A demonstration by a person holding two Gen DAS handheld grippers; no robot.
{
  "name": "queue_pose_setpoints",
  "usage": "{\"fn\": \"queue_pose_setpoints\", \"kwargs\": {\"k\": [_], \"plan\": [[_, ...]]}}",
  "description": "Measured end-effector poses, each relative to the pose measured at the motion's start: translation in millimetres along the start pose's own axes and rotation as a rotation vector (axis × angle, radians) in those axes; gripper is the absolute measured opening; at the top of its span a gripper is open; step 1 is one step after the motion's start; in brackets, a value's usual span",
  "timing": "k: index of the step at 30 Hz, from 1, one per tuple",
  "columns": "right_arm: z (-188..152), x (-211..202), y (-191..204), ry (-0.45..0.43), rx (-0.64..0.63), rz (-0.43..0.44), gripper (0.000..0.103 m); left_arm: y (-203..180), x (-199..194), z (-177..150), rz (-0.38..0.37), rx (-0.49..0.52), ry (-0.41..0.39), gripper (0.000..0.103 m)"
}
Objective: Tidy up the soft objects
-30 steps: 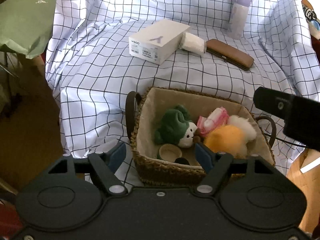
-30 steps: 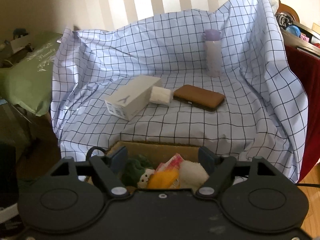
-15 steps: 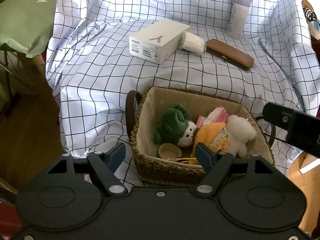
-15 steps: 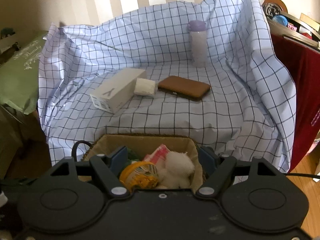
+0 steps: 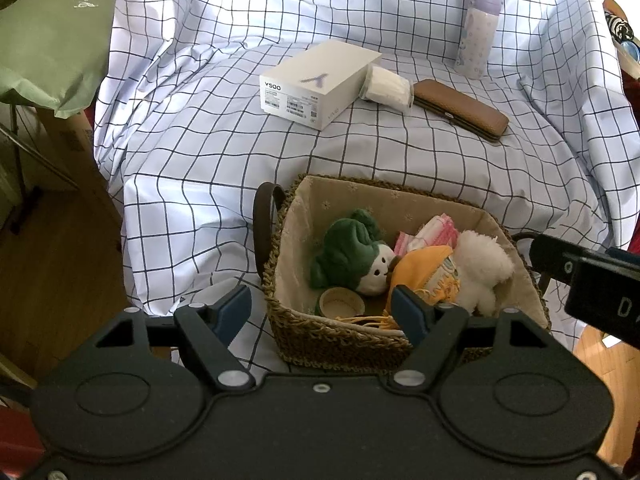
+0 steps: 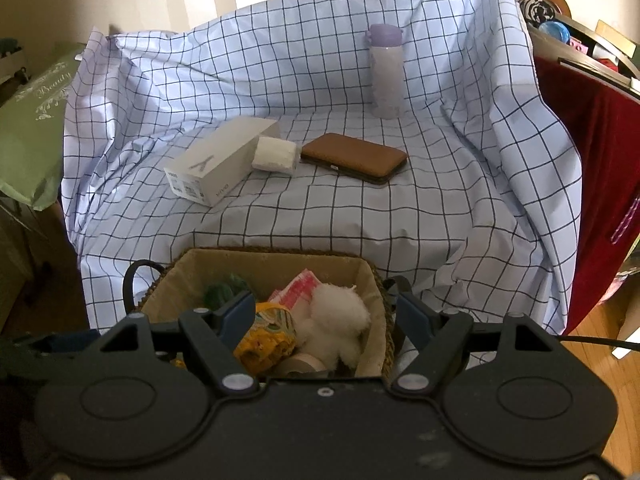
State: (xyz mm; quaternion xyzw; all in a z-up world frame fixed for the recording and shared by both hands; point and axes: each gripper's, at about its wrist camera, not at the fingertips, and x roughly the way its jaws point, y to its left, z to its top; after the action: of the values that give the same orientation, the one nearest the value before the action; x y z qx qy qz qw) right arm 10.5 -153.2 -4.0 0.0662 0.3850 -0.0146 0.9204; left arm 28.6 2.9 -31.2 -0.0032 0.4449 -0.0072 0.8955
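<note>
Plush toys, a green one (image 5: 344, 250), an orange one (image 5: 424, 270) and a fluffy white one (image 5: 482, 270), lie in the wicker basket (image 5: 340, 340) on the checked cloth. Light, squashy, unbreakable, I judge; I'd pinch the white body's middle. Both my claws, left (image 5: 320, 308) and right (image 6: 326, 314), hang released above it, holding nothing.

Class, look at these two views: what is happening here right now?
A person holds two grippers above a woven basket on a checked cloth. Soft toys, a green one, an orange one and a white one, lie inside. The left gripper and right gripper have open jaws, holding nothing.
</note>
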Motion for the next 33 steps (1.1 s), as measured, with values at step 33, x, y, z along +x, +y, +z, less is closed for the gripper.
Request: {"fn": "queue_pose_setpoints", "kwargs": {"k": [33], "plan": [[-5.6,3.9,-5.6,0.037,0.022,-0.005,0.078,-2.5,-1.9,-0.4,0.015,0.012,-0.016,0.078]]}}
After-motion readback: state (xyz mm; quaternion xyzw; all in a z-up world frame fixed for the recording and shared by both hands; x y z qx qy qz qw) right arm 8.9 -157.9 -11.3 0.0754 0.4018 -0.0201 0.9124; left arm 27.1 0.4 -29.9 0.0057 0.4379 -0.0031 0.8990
